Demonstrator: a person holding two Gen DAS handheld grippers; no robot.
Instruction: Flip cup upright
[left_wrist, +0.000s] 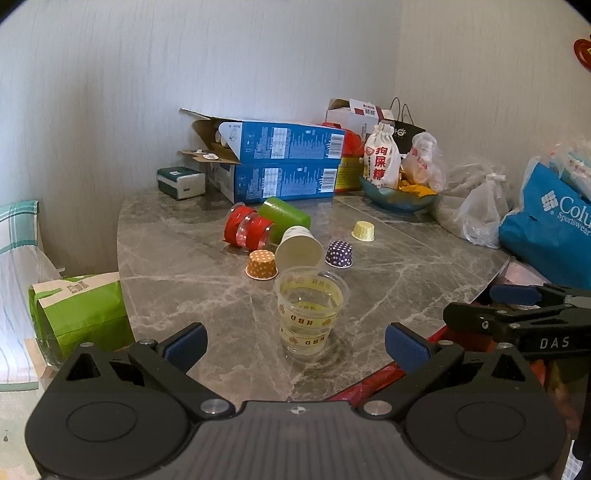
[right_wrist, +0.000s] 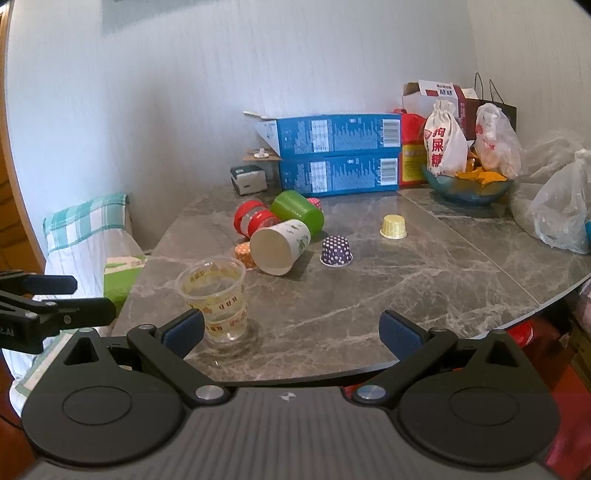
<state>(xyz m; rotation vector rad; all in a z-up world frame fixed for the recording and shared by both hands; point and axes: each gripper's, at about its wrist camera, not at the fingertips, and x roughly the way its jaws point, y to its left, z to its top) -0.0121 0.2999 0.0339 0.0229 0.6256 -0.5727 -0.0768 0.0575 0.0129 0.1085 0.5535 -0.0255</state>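
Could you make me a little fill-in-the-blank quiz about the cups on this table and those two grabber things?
1. The clear plastic cup nearest the cameras stands ____ on the table.
2. The white paper cup behind it lies on its ____.
3. The small purple cup with white dots sits ____ down.
4. The left gripper and the right gripper both have their fingers ____, holding nothing.

Missing words: upright; side; upside; open

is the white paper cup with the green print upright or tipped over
Tipped over. The white paper cup lies on its side on the table, its open mouth facing the camera, leaning against the green cup.
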